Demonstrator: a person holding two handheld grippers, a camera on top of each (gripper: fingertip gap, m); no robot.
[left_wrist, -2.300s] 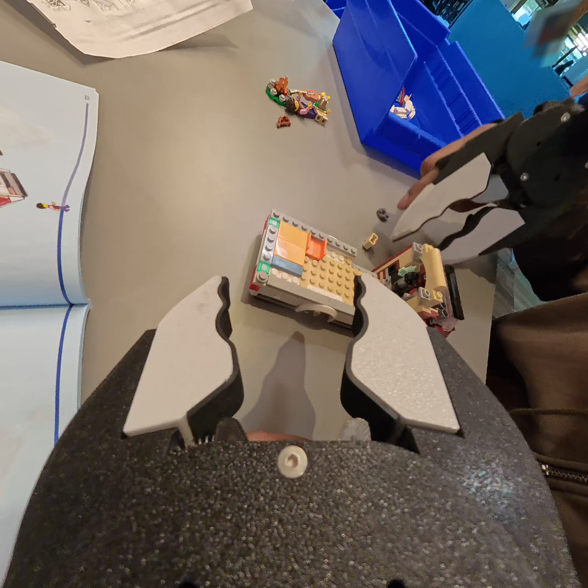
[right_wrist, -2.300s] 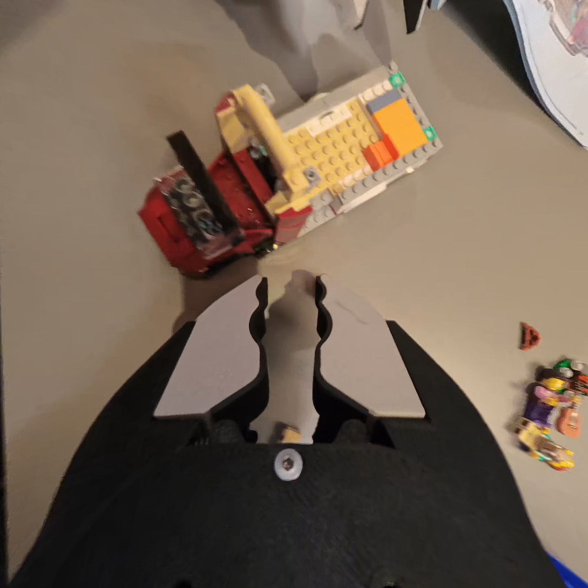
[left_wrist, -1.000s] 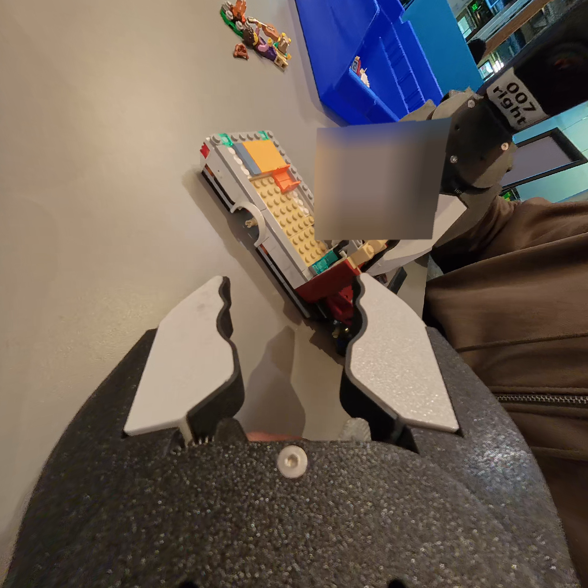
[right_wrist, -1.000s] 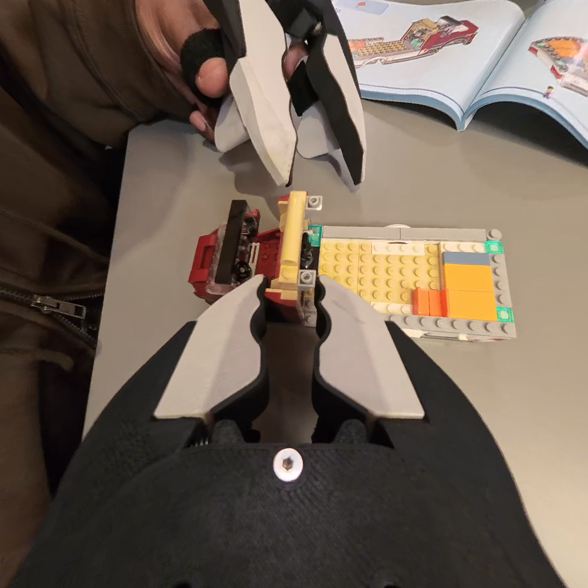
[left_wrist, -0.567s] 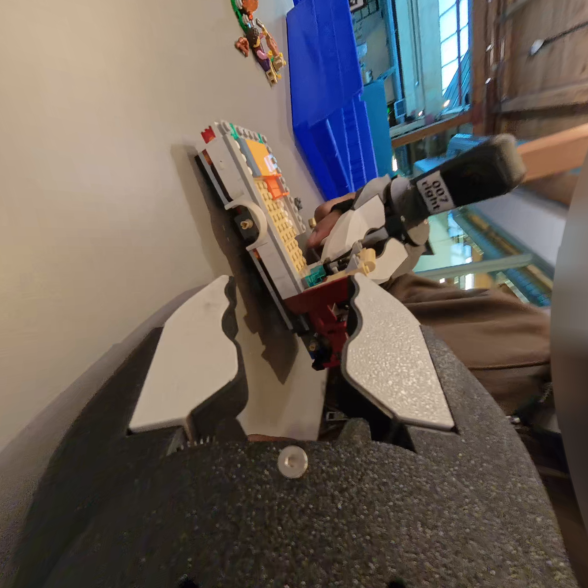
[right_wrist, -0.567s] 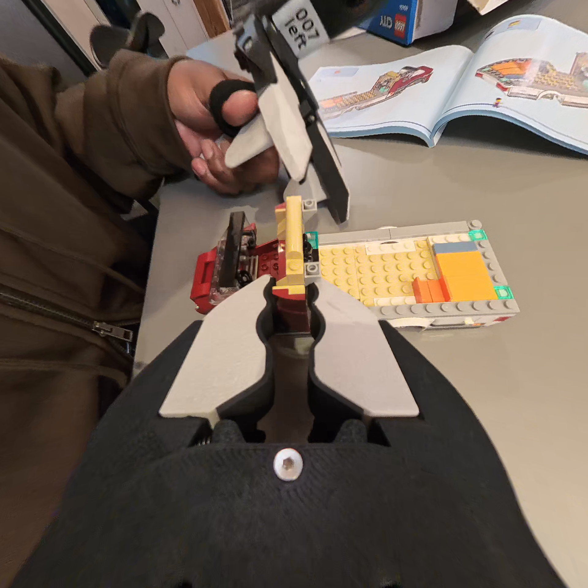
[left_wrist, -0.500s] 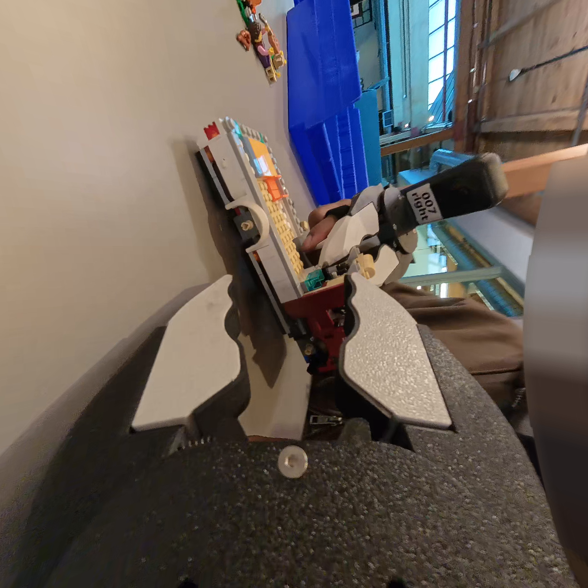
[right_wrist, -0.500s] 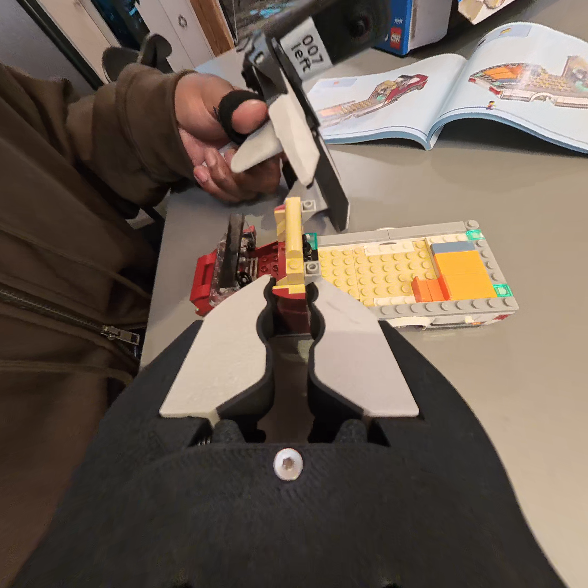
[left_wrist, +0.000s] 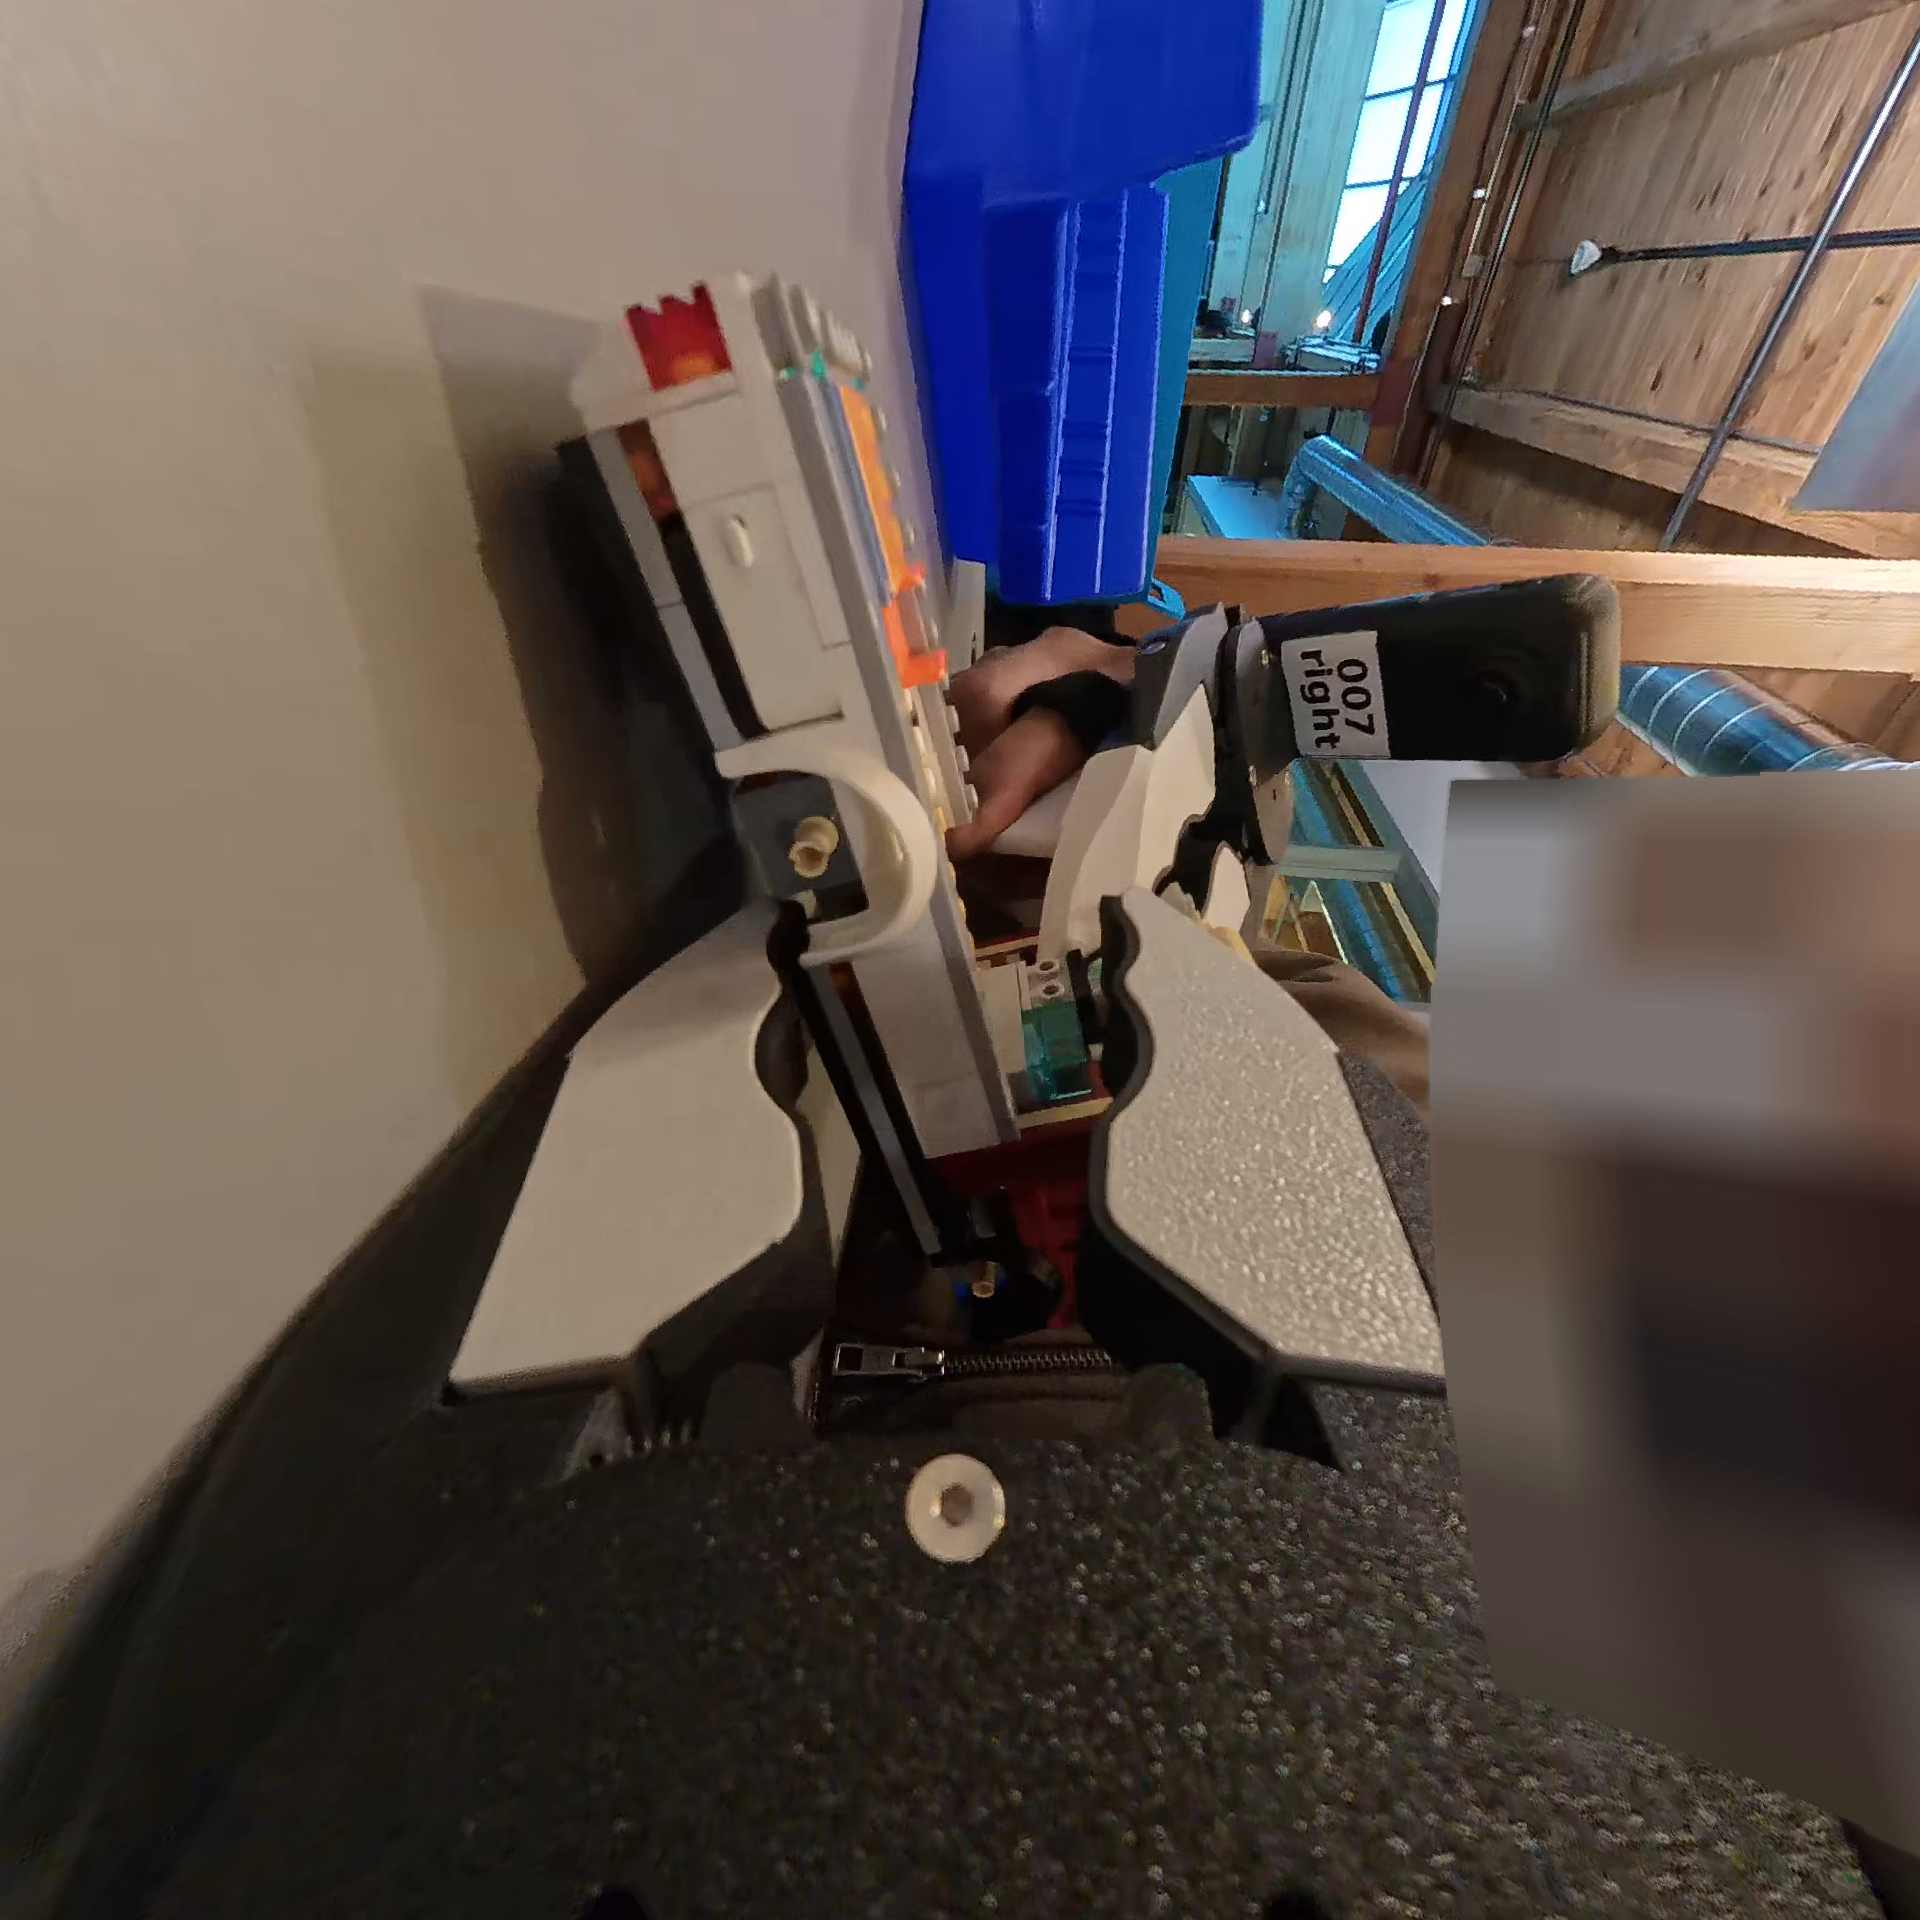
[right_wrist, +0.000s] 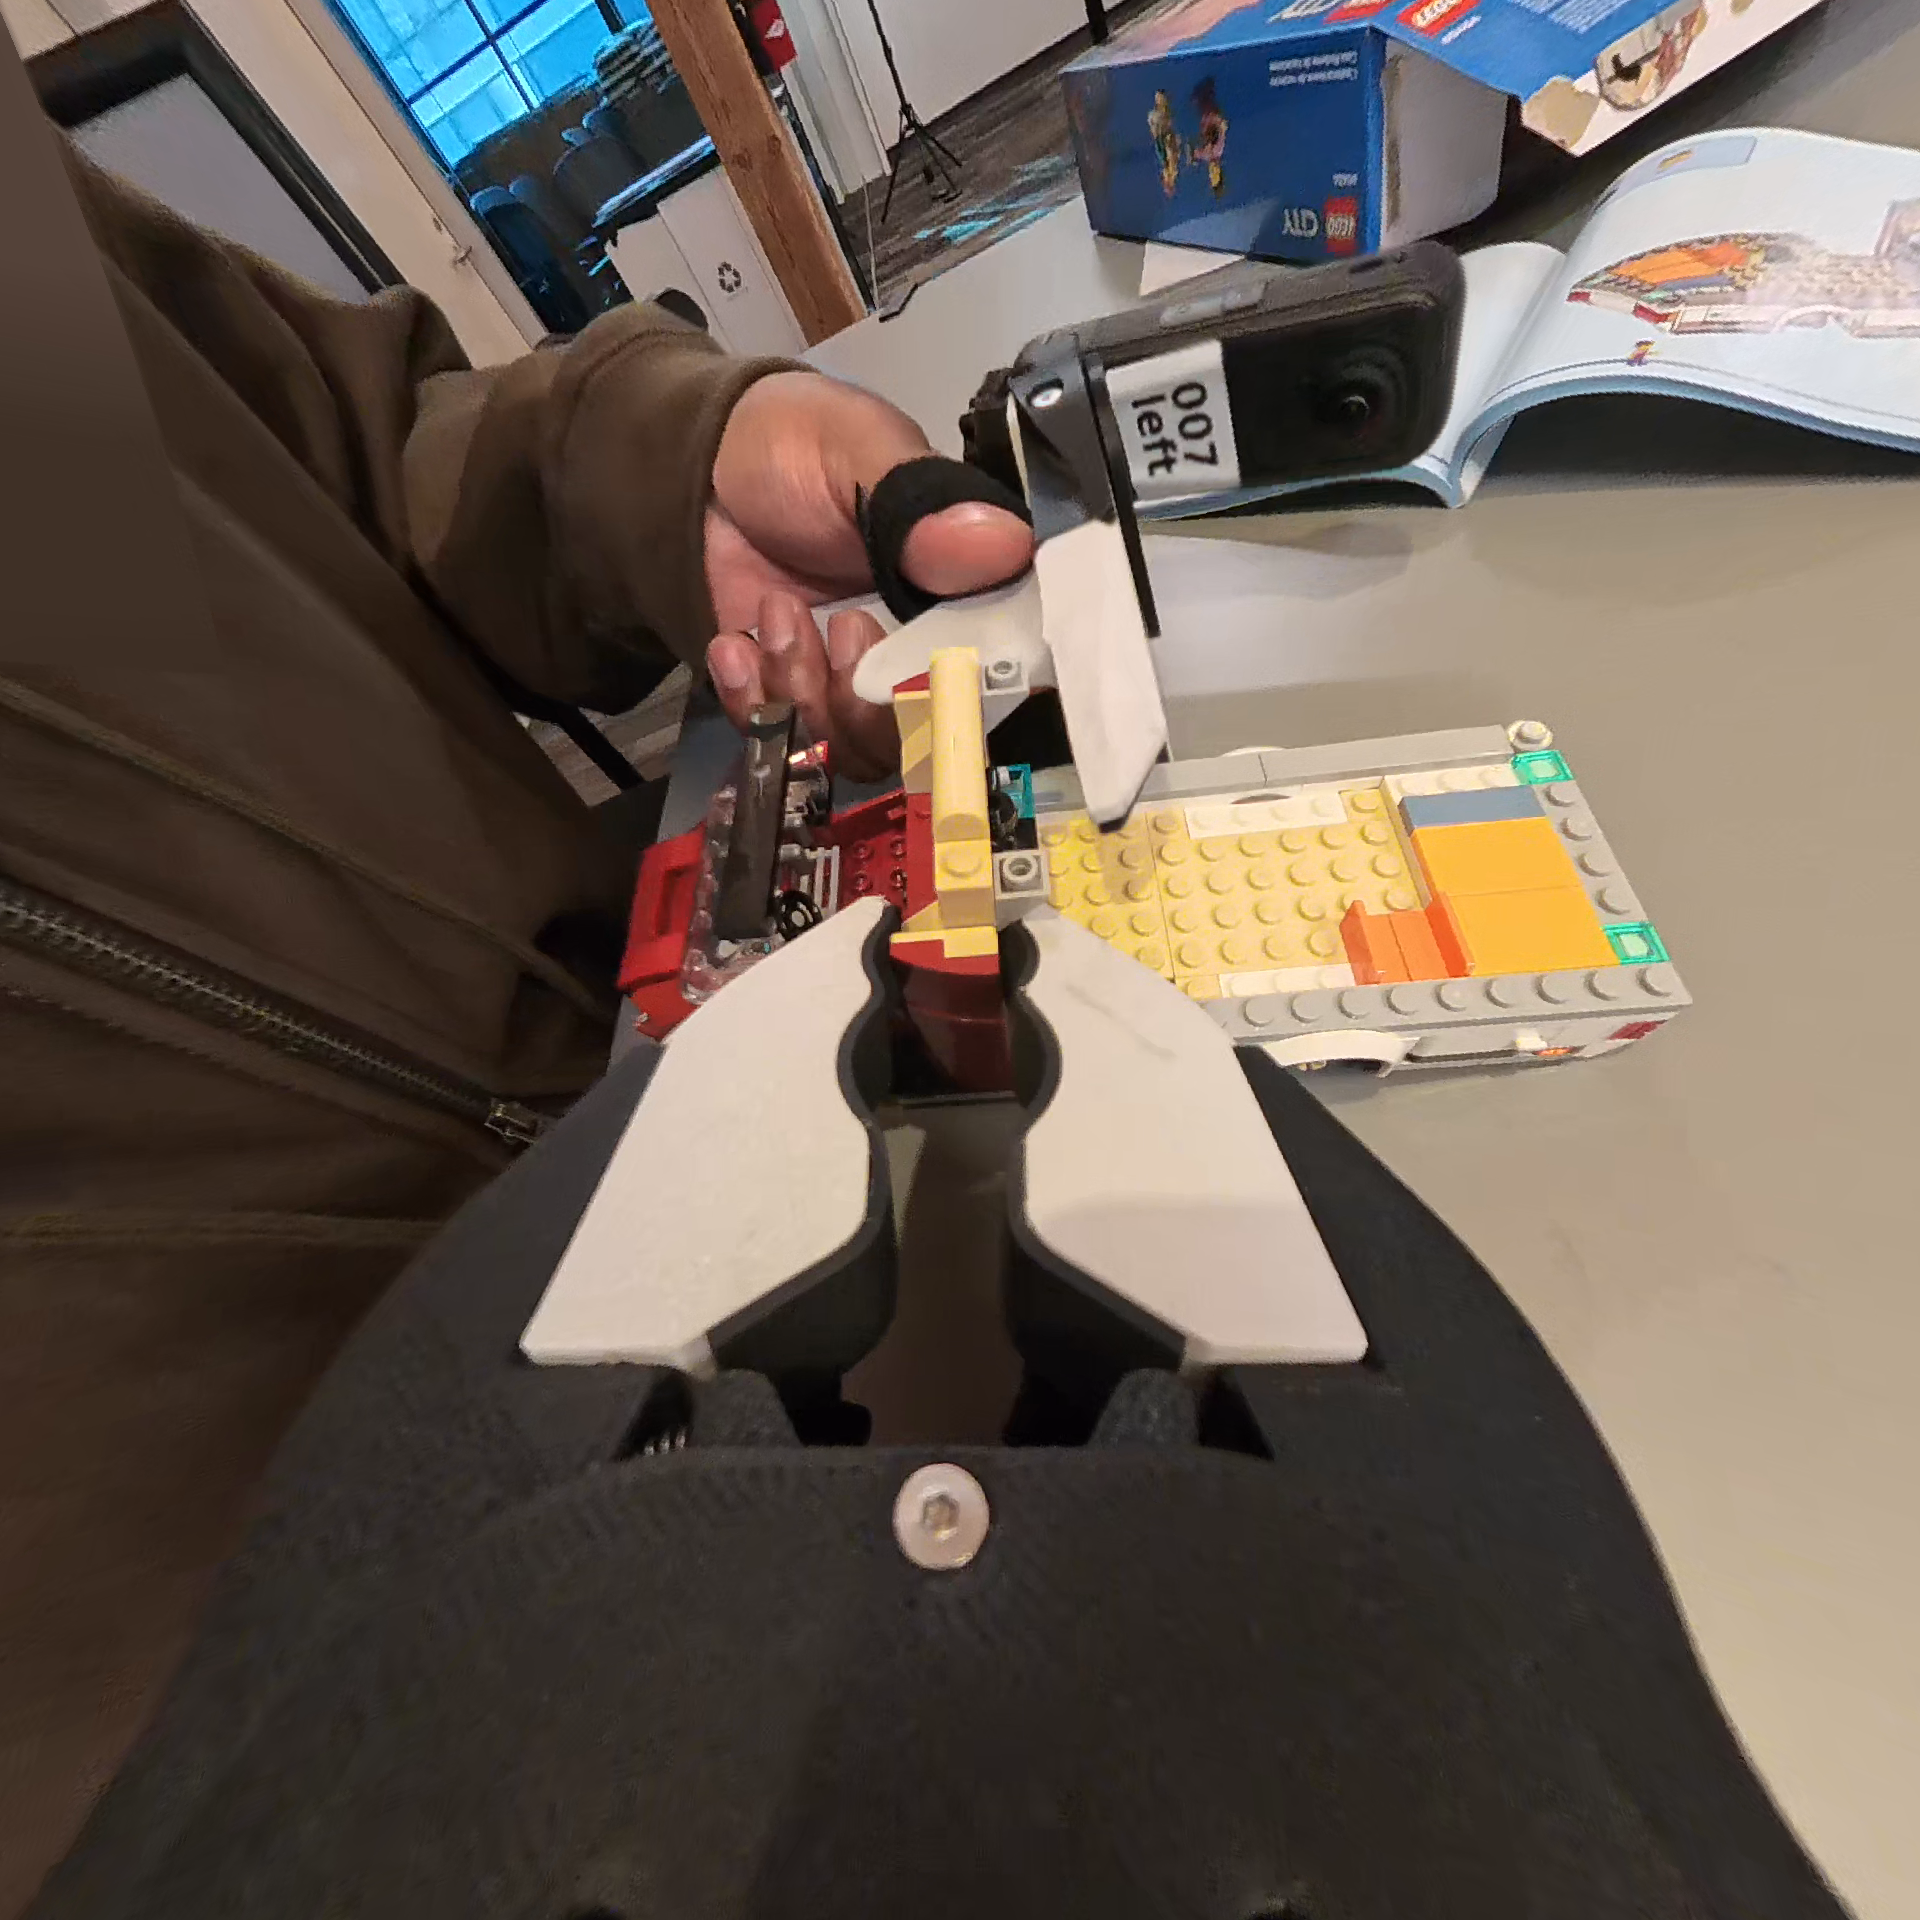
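Observation:
A brick truck model with a red cab, a tan bar and a yellow studded deck lies at the grey table's near-left edge. My right gripper is shut on the dark red pillar under the tan bar at the back of the cab. My left gripper is turned on its side and straddles the model's far edge just behind the cab. One finger is low by the white wheel arch and the other above the deck by a teal brick. In the right wrist view its upper finger hovers just off the deck, so it is open.
Blue bins stand beyond the model. An open instruction booklet and a blue box lie at the table's far side. A person's brown jacket is close at the table edge by the cab. My two grippers' fingertips are within a few centimetres of each other.
My left gripper rolled onto its side and moved in around the model, its jaws narrowing. My right gripper closed on the cab pillar and has held it since.

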